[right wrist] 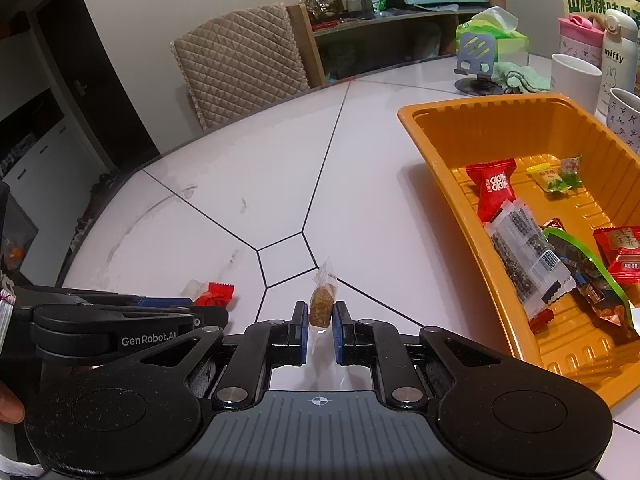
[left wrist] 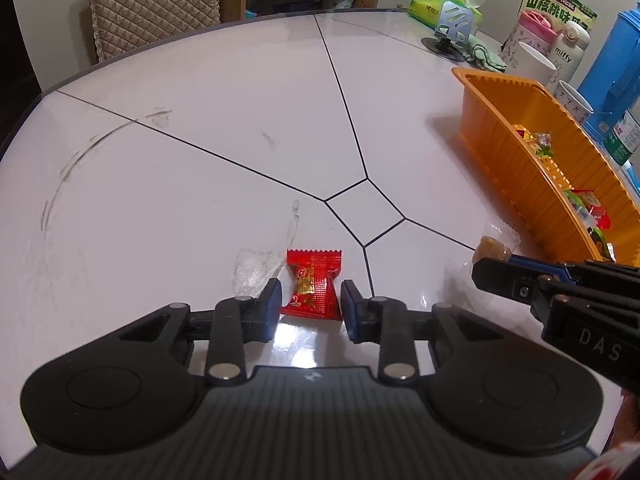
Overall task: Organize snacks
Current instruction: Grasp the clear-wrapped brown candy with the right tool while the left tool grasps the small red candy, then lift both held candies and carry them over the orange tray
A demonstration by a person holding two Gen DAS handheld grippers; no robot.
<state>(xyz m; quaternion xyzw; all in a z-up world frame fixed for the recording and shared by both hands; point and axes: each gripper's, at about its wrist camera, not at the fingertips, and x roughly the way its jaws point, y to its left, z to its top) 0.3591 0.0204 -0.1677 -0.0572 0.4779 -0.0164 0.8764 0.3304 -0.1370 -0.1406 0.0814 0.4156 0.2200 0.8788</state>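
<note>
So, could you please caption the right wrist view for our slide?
Right gripper shut on a brown wrapped candy, beside the orange tray of snacks.

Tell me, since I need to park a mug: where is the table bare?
Bare: the table between chair and tray. Crowded: the cups behind the tray, and the near edge by both grippers.

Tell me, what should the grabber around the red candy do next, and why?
Probably squeeze shut. The left gripper has its pads either side of the red candy, seemingly not pressing yet, and the candy lies on the table, outside the orange tray.
</note>
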